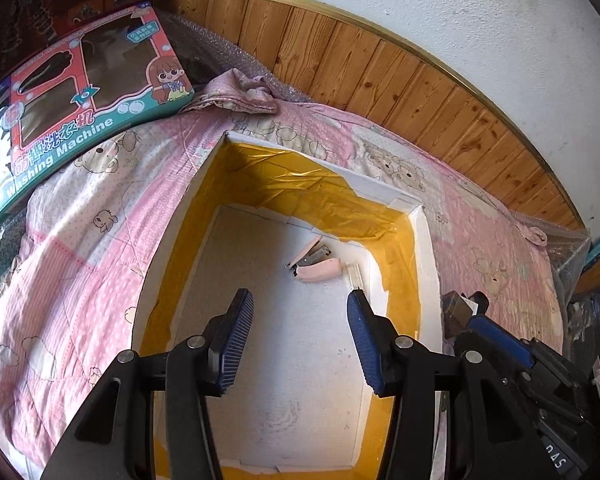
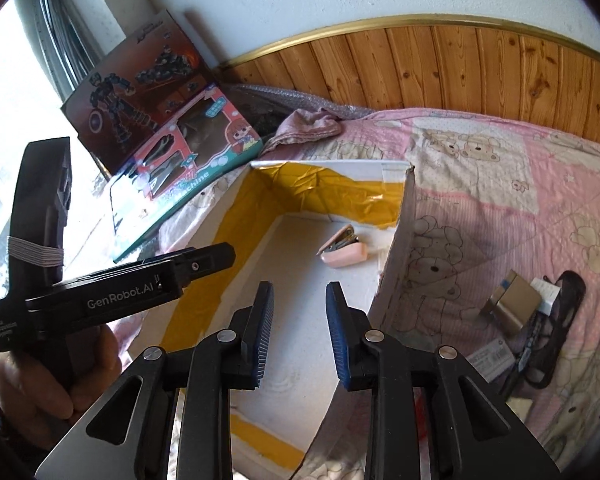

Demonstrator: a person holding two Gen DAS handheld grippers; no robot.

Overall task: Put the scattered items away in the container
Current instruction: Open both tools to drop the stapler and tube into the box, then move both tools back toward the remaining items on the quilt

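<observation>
1. Both claws hover over the open white box (image 1: 424, 248) (foam-looking, patched inside with yellow tape) that sits on the pink bear-print quilt (image 1: 80, 248) of the bed.
2. The left claw (image 1: 300, 300) is spread wide with nothing between its blue pads. Same for the right claw (image 2: 300, 292): spread, empty.
3. Already in the box: a pink stapler (image 1: 314, 264), lying near the far right corner of the floor, with a small clear strip (staples, maybe) just beside it against the wall.
4. What's left lies outside the box, on the quilt to its right: a small tan cardboard box (image 2: 514, 306), some white labelled packets (image 2: 490, 362) and a black mesh pouch (image 2: 560, 320), all bunched together.
5. So the next pick is off to the right of both claws, past the box wall. I'd say the right claw is the nearer one (the left would have to cross over the box).
6. The pouch's long axis runs roughly away from the camera in the right wrist view, so a grab across its narrow width looks easiest.
</observation>
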